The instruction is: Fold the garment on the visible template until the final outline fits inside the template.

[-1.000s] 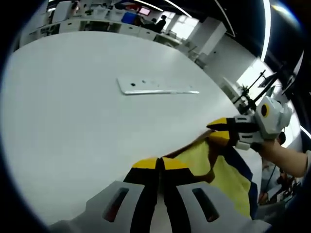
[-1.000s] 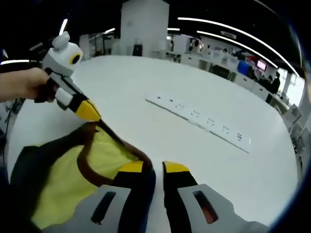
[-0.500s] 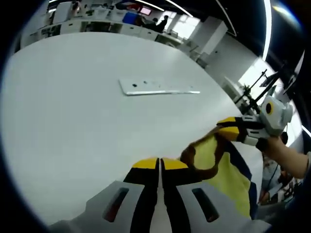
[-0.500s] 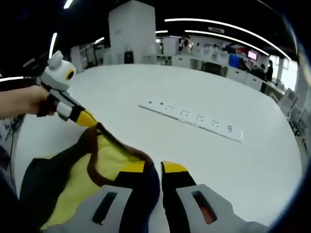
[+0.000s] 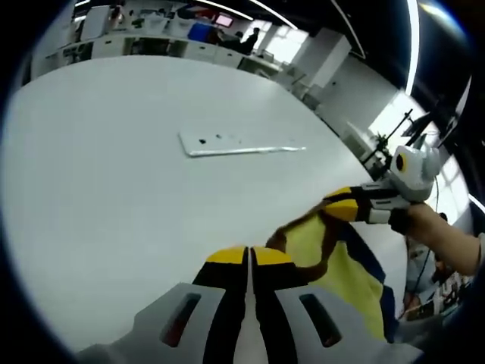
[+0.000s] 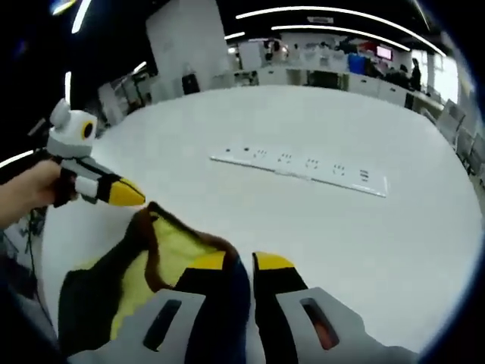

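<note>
In the left gripper view, the left tongs were pressed together, yellow tips meeting with no gap, and whether they pinched cloth there could not be told. Just to their right hung the garment, yellow with a brown neckband and dark blue trim, bunched and lifted off the white surface. The right tongs came in from the right, held by a hand, their yellow tips closed on the garment's upper edge. In the right gripper view, the right tongs held the brown collar, the garment sagging to the left. Farther out, a white power strip lay flat on the surface. Beyond stood desks and a white pillar.
</note>
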